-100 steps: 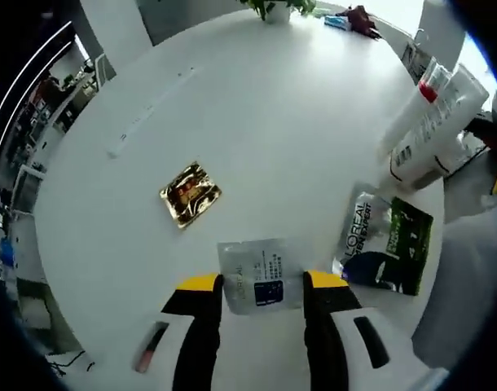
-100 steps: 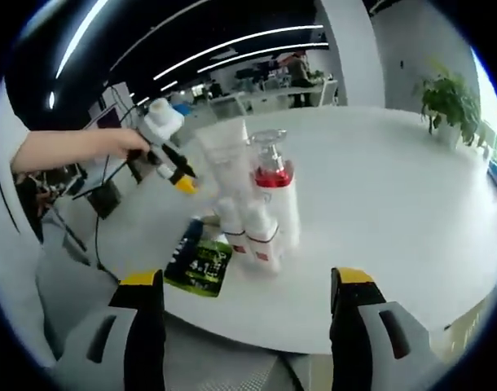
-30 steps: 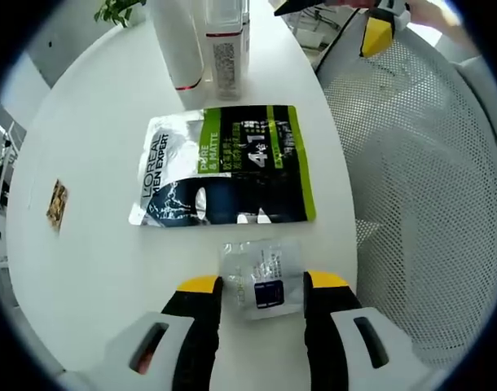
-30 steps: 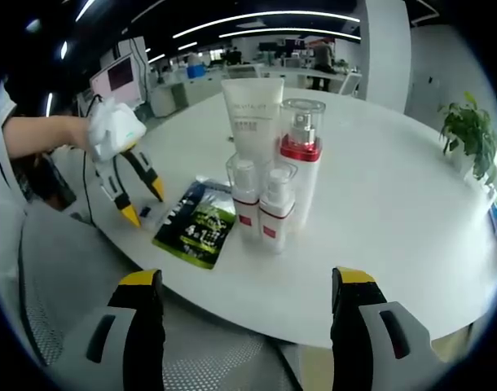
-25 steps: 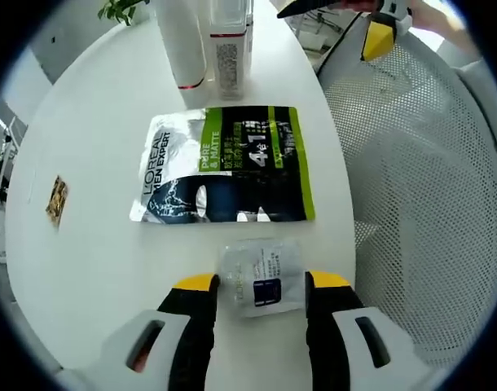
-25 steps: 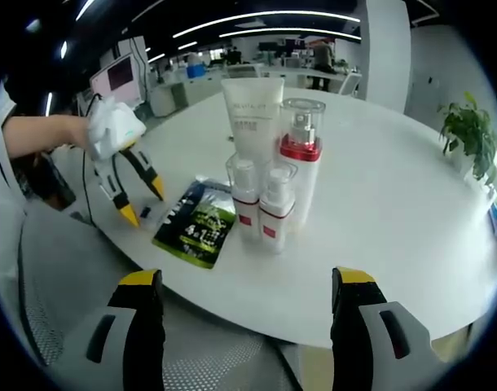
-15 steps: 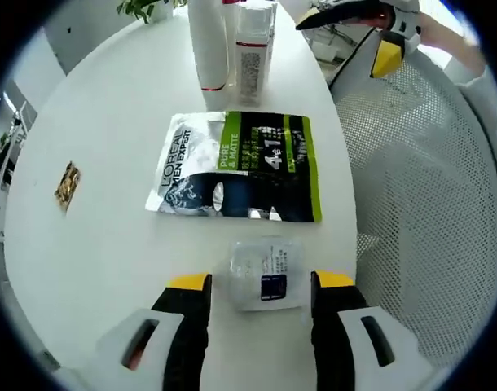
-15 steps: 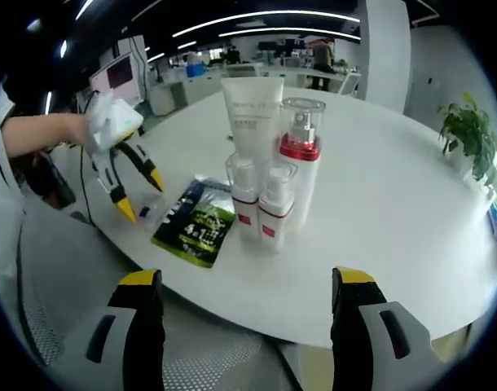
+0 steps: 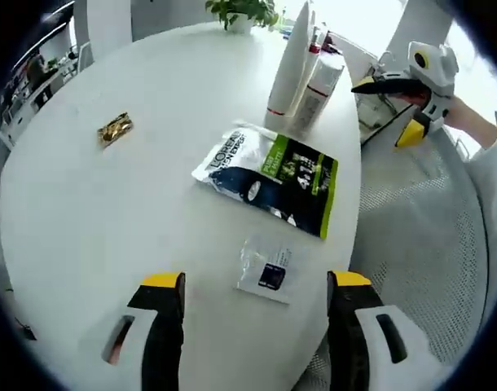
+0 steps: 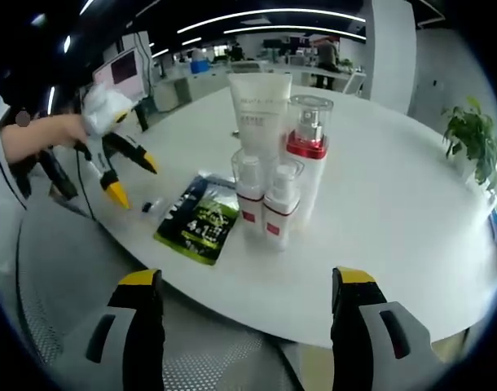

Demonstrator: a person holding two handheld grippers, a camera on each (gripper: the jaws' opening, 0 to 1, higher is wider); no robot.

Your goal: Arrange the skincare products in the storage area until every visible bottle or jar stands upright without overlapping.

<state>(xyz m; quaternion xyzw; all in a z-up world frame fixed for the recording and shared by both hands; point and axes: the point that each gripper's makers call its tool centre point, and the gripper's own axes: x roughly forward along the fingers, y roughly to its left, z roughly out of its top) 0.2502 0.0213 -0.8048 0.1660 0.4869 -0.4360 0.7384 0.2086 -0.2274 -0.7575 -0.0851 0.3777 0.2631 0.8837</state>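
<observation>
The left hand-held gripper (image 9: 255,285) hangs above the table (image 9: 110,212) with its jaws spread wide and nothing between them. Straight ahead of it, between the jaw tips, lies a small sachet (image 9: 266,270), flat, near the table's edge. Just beyond the sachet lies the green pouch (image 9: 270,177), also flat, its long axis running aslant away from the sachet toward the bottles (image 9: 304,69). Those stand upright in a tight cluster just past the pouch's far end; a gold packet (image 9: 115,129) lies well apart from the pouch on the open table.

The right hand-held gripper (image 10: 247,281) is likewise open and empty, held off the table's edge and facing the cluster: a tube (image 10: 259,106), a pump bottle (image 10: 305,159) and two small bottles (image 10: 266,205), all upright, with the pouch lying beside them.

The left one is the nearer to the sachet and pouch, so any move on those flat items probably falls to it.
</observation>
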